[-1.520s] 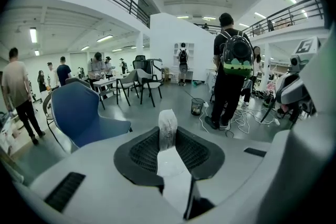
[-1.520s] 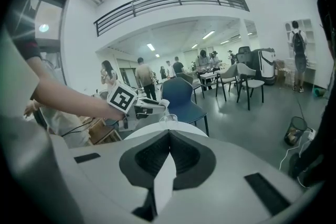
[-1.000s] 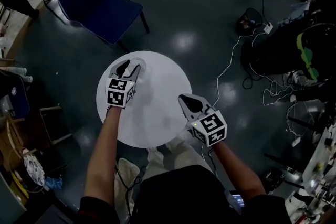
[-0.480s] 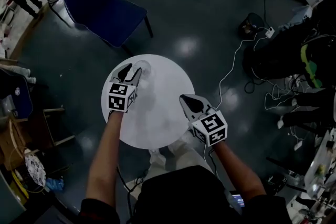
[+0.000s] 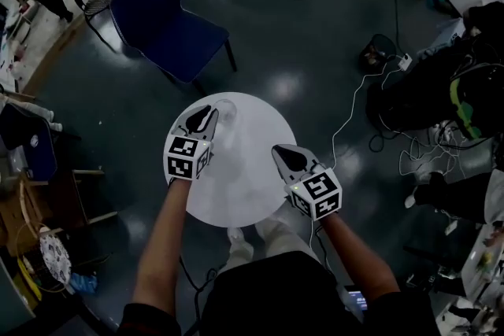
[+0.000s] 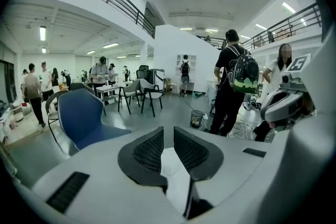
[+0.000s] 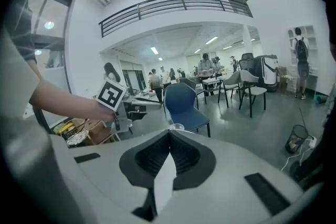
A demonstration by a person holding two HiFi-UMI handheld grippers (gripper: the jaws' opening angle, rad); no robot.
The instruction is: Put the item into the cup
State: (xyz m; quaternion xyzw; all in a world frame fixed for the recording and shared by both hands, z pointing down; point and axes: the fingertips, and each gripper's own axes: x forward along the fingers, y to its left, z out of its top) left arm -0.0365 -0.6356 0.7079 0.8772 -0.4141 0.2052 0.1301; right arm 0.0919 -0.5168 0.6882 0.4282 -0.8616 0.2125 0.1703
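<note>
Cup (image 5: 225,112) barely discernible against white table (image 5: 252,193); left tool (image 6: 168,132) just closing to narrow gap, nothing between; right tool (image 7: 169,134) closed.

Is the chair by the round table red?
No, the chair beside the table is blue in the head view.

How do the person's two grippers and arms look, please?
The left gripper and the right gripper each have a light grey body, black ribbed pads and a white cube with black square markers. The forearms are bare; the top is dark. The left jaws have just been closing, empty.
</note>
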